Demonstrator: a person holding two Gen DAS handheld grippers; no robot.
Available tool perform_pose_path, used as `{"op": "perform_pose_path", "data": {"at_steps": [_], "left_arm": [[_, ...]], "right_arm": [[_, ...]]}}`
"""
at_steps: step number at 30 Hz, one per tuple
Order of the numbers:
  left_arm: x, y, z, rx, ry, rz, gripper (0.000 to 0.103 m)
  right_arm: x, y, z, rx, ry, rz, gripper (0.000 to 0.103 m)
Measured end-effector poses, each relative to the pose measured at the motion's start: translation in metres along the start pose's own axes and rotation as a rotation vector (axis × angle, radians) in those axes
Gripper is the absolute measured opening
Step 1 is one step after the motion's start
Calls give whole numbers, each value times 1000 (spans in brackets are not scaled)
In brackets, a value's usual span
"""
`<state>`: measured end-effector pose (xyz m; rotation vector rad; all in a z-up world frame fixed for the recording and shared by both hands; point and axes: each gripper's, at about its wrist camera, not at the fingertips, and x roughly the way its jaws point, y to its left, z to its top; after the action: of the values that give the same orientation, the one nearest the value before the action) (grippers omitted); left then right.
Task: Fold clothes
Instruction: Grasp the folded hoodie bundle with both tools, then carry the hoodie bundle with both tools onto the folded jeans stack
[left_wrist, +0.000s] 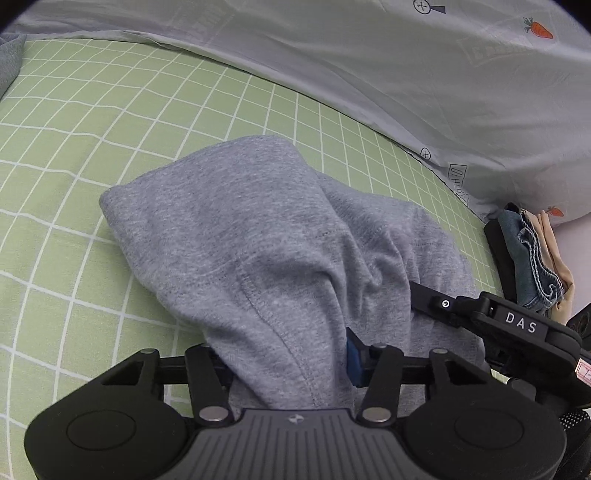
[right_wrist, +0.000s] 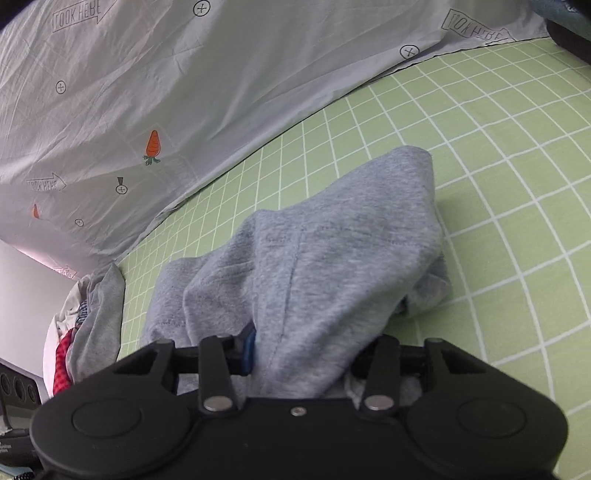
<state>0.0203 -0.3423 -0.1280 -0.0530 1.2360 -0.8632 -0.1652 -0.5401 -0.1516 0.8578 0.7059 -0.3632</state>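
Observation:
A grey knit garment (left_wrist: 240, 236) lies bunched on the green checked bed sheet (left_wrist: 74, 155). My left gripper (left_wrist: 291, 365) is shut on its near hemmed edge; the cloth drapes over the fingers and hides the tips, only a blue pad (left_wrist: 355, 360) shows. My right gripper (right_wrist: 306, 354) is shut on another part of the same garment (right_wrist: 332, 251), with a blue pad (right_wrist: 248, 350) showing at the left. The right gripper's body (left_wrist: 509, 325), marked DAS, shows in the left wrist view, close beside the cloth.
A pale grey duvet with carrot prints (left_wrist: 406, 74) (right_wrist: 129, 92) lies along the far side of the bed. A stack of clothes, denim and beige (left_wrist: 532, 266), sits at the bed's edge. Another pile of mixed clothes (right_wrist: 88, 314) lies at the left.

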Motion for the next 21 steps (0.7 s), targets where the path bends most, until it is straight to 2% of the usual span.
{"op": "perform_pose_path", "data": {"at_steps": [4, 11, 15, 18, 21], "left_arm": [[-12, 8, -7, 0, 33, -42, 43], [-18, -14, -11, 74, 96, -141, 42], [-7, -63, 0, 170, 110, -191, 42], [0, -111, -32, 218, 108, -212, 41], [14, -170, -83, 268, 87, -220, 41]], "right_arm": [[-16, 18, -14, -41, -14, -35, 41], [-69, -1, -41, 95, -83, -95, 39], [-112, -36, -48, 155, -148, -107, 38], [-152, -76, -46, 171, -198, -102, 36], [-195, -126, -34, 139, -232, -90, 35]]}}
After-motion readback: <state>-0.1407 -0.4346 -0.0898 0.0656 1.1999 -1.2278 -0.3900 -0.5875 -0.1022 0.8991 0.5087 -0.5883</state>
